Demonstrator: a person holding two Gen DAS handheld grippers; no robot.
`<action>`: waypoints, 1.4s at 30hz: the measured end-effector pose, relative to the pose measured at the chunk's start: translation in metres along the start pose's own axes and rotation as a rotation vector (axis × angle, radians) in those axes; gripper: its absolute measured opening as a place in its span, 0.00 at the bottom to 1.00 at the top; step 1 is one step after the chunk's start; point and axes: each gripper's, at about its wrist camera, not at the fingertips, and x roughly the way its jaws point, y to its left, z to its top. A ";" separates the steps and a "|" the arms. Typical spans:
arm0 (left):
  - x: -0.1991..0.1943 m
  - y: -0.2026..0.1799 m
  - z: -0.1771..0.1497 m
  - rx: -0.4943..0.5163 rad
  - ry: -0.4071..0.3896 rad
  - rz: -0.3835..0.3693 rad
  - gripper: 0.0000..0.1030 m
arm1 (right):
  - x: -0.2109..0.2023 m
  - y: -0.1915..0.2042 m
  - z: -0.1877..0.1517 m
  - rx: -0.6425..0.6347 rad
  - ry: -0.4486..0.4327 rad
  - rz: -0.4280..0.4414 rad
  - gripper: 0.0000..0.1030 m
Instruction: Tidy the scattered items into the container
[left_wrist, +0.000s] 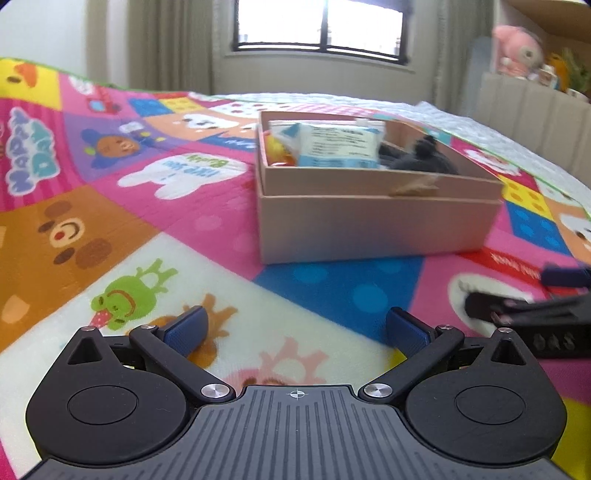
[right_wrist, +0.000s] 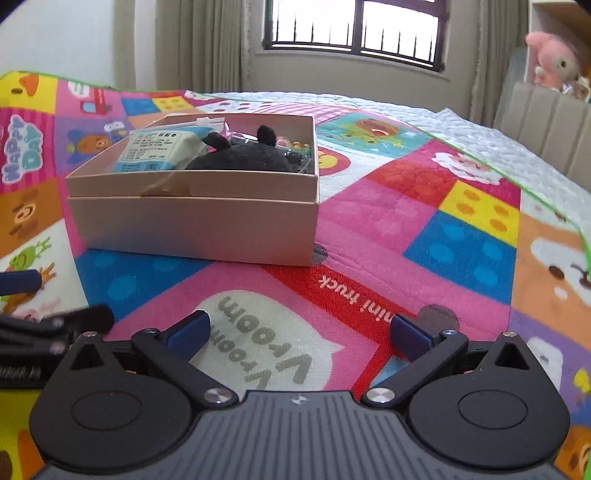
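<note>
**Nothing loose in sight: both grippers empty in front of a filled box**

Several items already sit inside the cardboard box (right_wrist: 192, 218), which stands left of centre in the right wrist view and right of centre in the left wrist view (left_wrist: 376, 218). A pale blue-and-white packet (right_wrist: 155, 151) leans in its left half, a dark fuzzy thing (right_wrist: 247, 157) fills the middle, and something yellow (left_wrist: 279, 149) shows at the far left corner in the left wrist view. The box rests on a bright cartoon play mat (right_wrist: 399, 221) spread over a bed.

No scattered item shows on the mat in either view, so the tidying looks close to done, or the remaining pieces lie outside the frames.

The right gripper (right_wrist: 298, 334) at the bottom of its frame has its jaws spread wide with nothing between them. The left gripper (left_wrist: 295, 330) is likewise released and empty; its neighbour's tip shows at the right edge.

To do this step well, I would sweep both cameras across the mat edges before calling it finished, keep the jaws spread, and approach any leftover low and square. The box looks light, so avoid nudging its near wall.
</note>
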 end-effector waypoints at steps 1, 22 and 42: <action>0.002 0.000 0.002 -0.005 0.003 0.006 1.00 | 0.001 -0.004 0.000 0.019 0.002 0.016 1.00; 0.003 -0.003 0.003 0.003 0.008 0.022 1.00 | 0.000 -0.002 -0.002 0.013 -0.005 0.009 1.00; 0.003 -0.003 0.003 0.002 0.008 0.022 1.00 | 0.000 -0.002 -0.002 0.013 -0.005 0.009 1.00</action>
